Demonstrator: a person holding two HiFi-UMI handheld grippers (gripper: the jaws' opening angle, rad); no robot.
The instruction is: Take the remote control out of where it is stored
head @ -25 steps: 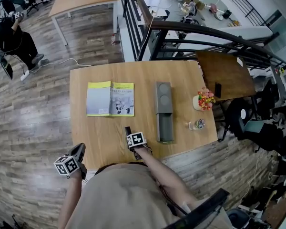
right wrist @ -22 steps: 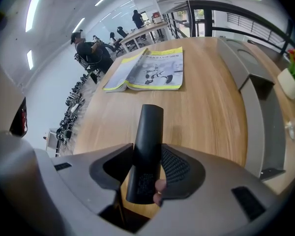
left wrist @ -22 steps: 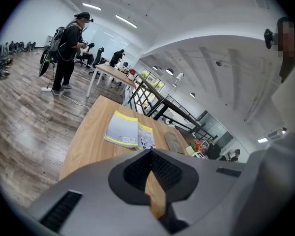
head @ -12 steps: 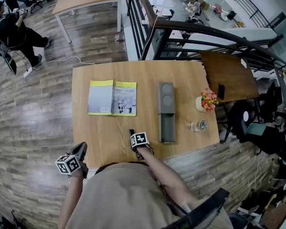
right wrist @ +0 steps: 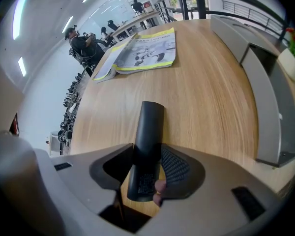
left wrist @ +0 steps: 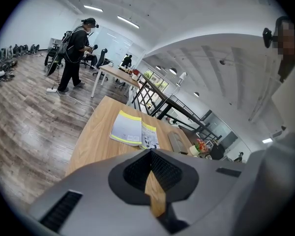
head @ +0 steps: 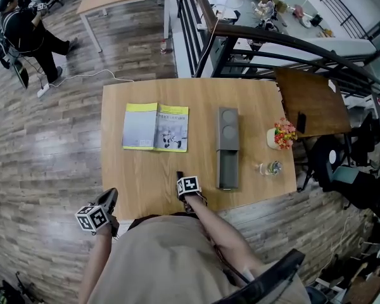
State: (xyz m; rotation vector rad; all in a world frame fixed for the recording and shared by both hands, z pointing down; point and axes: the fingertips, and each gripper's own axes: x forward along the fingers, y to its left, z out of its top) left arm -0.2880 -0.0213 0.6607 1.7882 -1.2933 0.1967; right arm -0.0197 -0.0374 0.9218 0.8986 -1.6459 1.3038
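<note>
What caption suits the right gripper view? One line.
Right gripper clamps the black remote control over the wooden table.

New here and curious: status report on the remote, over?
Left gripper shut, empty. Right gripper shut on remote, over table. Box drawer open. Nothing in the way.

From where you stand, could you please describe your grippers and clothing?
Both the left gripper and right gripper are smooth grey, with dark textured pads inside the jaws and a cube of black-and-white square markers each. The shirt is beige.
</note>
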